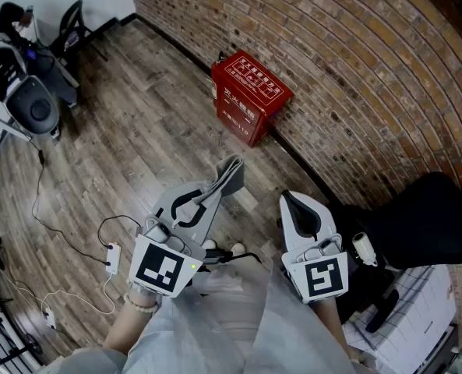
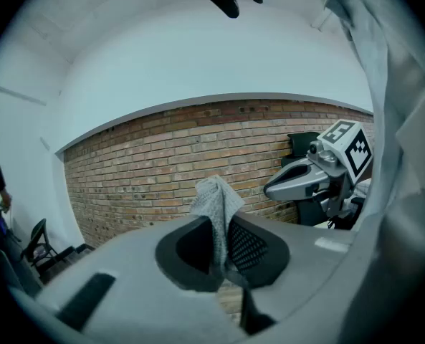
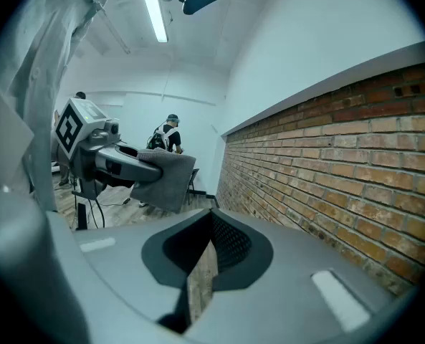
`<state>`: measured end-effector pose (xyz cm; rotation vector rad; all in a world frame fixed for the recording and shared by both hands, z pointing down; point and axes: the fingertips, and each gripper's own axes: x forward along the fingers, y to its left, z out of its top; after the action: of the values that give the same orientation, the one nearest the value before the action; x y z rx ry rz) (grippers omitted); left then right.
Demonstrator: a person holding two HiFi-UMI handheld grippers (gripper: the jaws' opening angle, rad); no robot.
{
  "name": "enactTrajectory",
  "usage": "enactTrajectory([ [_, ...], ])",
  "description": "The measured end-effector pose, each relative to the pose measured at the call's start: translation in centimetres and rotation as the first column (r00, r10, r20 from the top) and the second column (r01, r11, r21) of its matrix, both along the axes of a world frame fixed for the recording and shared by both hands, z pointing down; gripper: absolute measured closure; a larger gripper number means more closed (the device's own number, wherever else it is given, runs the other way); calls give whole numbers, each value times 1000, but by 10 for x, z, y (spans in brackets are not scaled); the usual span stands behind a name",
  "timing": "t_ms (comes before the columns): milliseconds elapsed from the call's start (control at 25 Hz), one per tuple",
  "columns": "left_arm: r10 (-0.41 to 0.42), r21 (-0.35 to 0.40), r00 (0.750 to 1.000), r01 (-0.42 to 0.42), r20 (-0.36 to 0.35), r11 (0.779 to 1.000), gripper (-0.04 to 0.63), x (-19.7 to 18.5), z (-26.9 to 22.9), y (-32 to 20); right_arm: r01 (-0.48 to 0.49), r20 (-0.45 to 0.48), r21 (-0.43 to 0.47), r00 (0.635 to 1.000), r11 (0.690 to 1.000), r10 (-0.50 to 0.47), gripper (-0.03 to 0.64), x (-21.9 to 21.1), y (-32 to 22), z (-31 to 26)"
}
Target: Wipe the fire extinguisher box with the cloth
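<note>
As left jaws pinch cloth (image 2: 216, 199) (grey), box (image 1: 250, 96) beyond

Right gripper (image 3: 211, 224): jaws together at the tips, nothing between; left gripper (image 3: 152, 168) at left, clamped on a hanging grey cloth (image 3: 172, 183); brick wall (image 3: 327, 163) right; ceiling light (image 3: 155, 9) lit; person (image 3: 170, 135) beyond.

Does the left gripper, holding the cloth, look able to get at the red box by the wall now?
Probably yes. Only bare floor lies between the left gripper, shut on the cloth, and the fire extinguisher box; but the box sits ahead, so the person must go closer.
</note>
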<state>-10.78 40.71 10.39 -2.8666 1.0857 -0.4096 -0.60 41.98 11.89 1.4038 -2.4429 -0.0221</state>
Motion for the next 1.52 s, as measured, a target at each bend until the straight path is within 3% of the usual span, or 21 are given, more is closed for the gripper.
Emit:
enactTrajectory([
  [800, 30, 17, 1000, -31, 7, 999, 581, -5, -1, 0, -7, 4, 1, 1000, 1000, 7, 607, -11, -4, -3],
  [1520, 78, 78, 997, -78, 4, 994, 581, -46, -8, 10, -61, -5, 69, 998, 996, 61, 607, -52, 6, -17],
])
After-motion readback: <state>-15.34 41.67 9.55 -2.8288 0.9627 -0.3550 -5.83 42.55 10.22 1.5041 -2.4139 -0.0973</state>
